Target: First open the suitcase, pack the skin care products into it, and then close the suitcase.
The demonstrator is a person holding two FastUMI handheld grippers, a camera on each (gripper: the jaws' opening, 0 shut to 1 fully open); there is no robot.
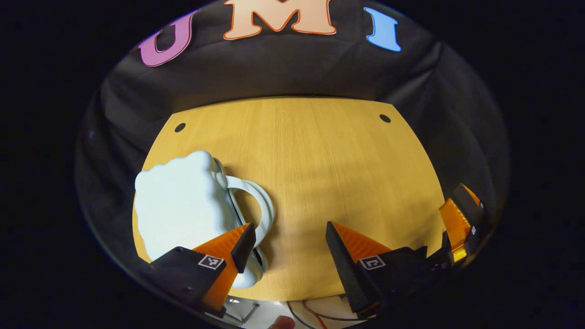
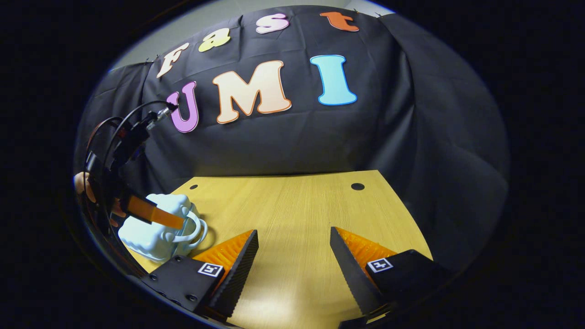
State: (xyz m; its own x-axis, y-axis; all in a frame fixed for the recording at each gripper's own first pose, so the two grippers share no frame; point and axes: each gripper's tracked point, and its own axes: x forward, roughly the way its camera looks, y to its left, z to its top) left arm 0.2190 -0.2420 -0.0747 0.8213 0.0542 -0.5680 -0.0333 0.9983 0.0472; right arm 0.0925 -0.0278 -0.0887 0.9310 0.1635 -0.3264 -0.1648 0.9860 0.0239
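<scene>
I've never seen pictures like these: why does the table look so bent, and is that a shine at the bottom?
Left gripper view: the fisheye lens bows the table edges, and the case casts a soft shadow. Right gripper view: same bending, with pale glare on the wood between the tongs.

A: How was the light?
B: Dim all round, though the bench (image 1: 320,151) glowed warm from overhead. In the right gripper view a pale glare sat on its near edge.
A: Shadows?
B: Soft ones lay under the case (image 1: 183,205) and beside the left gripper (image 1: 288,251). The case looked nearly washed out.
A: Sharpness?
B: Fair in the middle. The fisheye bent the bench's edges, and the rims went dark and smeared.
</scene>
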